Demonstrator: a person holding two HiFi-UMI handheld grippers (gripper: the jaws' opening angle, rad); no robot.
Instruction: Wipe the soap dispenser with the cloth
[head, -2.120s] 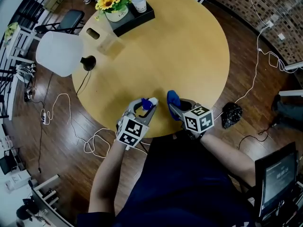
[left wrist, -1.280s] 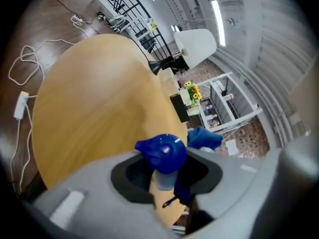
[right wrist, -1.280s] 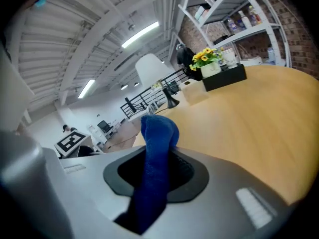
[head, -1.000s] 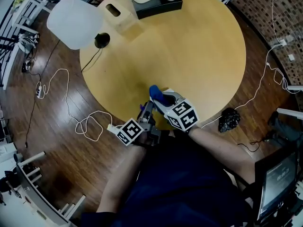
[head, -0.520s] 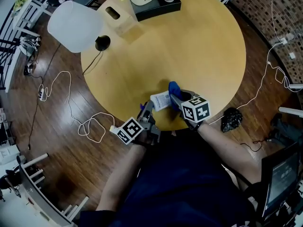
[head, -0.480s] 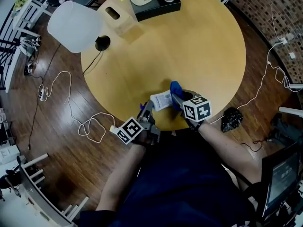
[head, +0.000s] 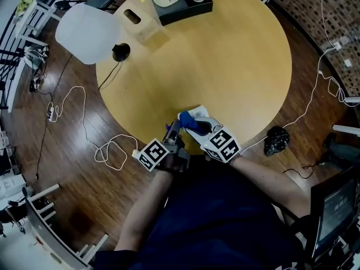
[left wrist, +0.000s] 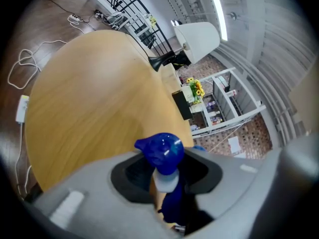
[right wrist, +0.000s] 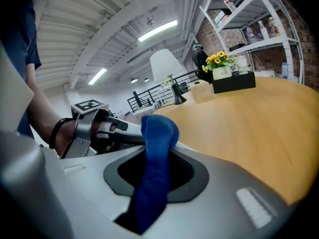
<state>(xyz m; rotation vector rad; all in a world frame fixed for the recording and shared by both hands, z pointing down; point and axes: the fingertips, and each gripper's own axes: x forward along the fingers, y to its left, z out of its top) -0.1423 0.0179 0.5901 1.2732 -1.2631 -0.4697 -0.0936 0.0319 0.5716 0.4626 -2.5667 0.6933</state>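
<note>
Two grips we see. Our left tongs (left wrist: 164, 183) clamp the soap dispenser (left wrist: 160, 152) (at its neck). Our right tongs (right wrist: 155, 183) clamp the cloth (right wrist: 158, 136).

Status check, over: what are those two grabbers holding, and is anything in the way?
Left gripper shut on white soap dispenser with blue pump head. Right gripper shut on blue cloth, cloth at the dispenser. Nothing in the way.
</note>
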